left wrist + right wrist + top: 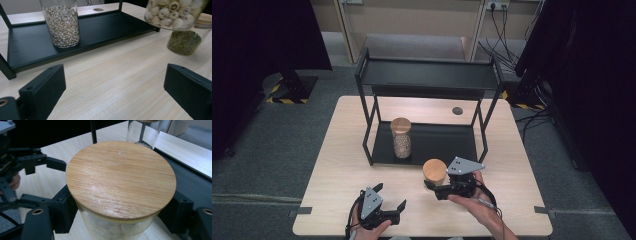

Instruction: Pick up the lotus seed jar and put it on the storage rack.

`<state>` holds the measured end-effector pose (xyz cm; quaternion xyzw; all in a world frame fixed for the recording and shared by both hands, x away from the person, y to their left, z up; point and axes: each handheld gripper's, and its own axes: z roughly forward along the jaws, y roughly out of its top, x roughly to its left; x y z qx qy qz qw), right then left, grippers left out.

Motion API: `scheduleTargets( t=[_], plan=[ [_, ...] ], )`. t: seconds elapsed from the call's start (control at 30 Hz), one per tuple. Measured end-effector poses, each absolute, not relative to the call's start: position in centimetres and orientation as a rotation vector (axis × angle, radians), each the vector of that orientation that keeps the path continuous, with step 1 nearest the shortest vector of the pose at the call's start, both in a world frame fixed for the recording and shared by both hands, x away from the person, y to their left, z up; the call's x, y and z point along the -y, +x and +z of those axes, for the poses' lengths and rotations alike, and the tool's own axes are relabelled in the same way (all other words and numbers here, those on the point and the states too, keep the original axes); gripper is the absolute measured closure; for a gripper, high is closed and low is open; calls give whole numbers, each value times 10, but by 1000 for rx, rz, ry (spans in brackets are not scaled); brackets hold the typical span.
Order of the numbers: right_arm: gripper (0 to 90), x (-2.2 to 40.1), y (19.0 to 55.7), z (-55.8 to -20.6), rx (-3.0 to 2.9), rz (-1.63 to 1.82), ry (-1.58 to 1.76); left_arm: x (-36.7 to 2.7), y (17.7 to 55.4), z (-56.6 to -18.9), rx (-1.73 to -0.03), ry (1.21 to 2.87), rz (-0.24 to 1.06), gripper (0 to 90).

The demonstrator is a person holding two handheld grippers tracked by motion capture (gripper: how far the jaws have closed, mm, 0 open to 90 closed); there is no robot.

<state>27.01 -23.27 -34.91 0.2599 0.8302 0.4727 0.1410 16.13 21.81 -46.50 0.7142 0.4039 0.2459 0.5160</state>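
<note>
Nearest the high camera, at about seven o'clock on the bench, the left tool is seen with its black jaws spread wide and nothing between them. At about five o'clock the right tool is clenched around a clear glass jar just under its round bamboo lid, whose fine straight grain is plain in the right gripper view. Pale, round, holed seeds are seen through the jar's base in the left gripper view, where it appears lifted off the wood; beyond it a jar of small green beans stands on the bench. Toward twelve o'clock a black metal shelf rack carries a tall grain jar on its lower tray. If shelving is intended, the smooth glass is best kept upright, moved slowly and lowered flat.
</note>
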Motion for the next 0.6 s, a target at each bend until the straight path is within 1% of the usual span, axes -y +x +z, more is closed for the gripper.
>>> scheduleTargets(
  t=[0.4,0.6],
  plan=[
    [256,220,300,-339,-2400,1296,783,-219,162,-465,-972,1714,586,35],
    [256,218,318,-339,-2402,1273,832,-219,161,-465,-970,1709,588,35]
  ],
)
